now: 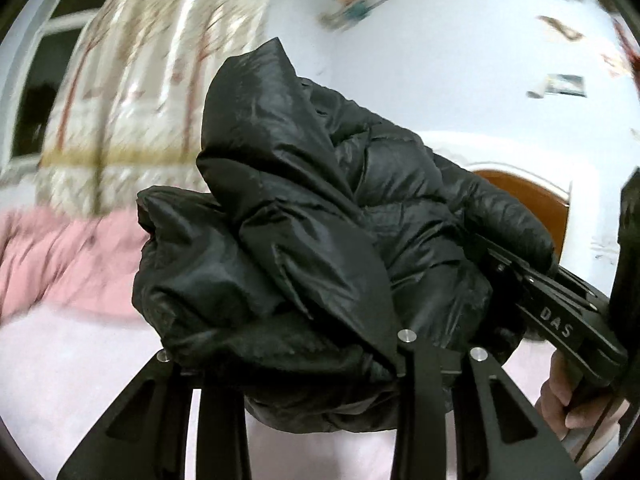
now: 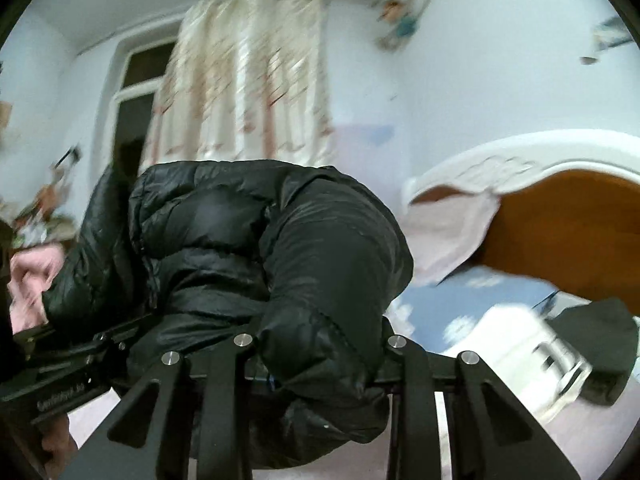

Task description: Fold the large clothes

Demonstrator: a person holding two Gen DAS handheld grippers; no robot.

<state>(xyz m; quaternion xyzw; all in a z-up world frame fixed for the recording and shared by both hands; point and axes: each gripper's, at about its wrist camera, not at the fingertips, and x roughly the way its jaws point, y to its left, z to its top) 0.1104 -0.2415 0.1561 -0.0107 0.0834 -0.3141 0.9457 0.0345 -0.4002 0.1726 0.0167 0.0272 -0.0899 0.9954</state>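
A black puffer jacket (image 1: 304, 240) is bunched up and held in the air above a pink bed. My left gripper (image 1: 296, 364) is shut on its lower folds; the fabric hides the fingertips. The right gripper (image 1: 560, 312) comes in from the right and clamps the jacket's other side. In the right wrist view the jacket (image 2: 280, 248) fills the middle, and my right gripper (image 2: 316, 356) is shut on a thick fold of it. The left gripper (image 2: 80, 356) shows at the left edge, also on the jacket.
A pink sheet (image 1: 80, 360) covers the bed below, with a pink blanket (image 1: 60, 256) at the left. A white and orange headboard (image 2: 560, 224) stands at the right. A patterned curtain (image 2: 248, 80) and dark window lie behind. A dark garment (image 2: 600, 340) lies at right.
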